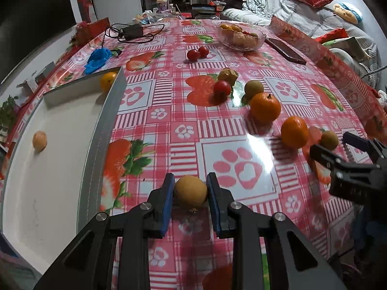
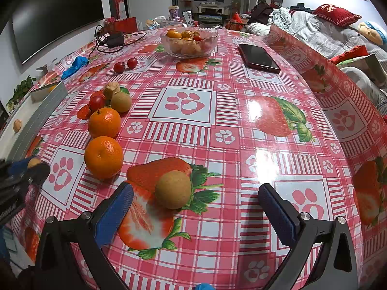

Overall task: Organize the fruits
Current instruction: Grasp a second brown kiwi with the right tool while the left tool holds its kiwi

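At lower centre, left claw (image 1: 191,191) clamps a brown fruit (image 1: 191,191); right claw (image 2: 193,205) gapes, empty. White tray (image 1: 72,145), left: walnut (image 1: 39,140), probably, plus an orange (image 1: 108,80). Glass bowl (image 2: 191,41), top: mixed fruit.

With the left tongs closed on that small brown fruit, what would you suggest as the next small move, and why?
Probably carry the small brown fruit left, over the white tray wall. The left tongs already pinch it between their pads, and the tray beside them holds similar fruit, so sorting seems to go there. The right tongs stand open, holding nothing.
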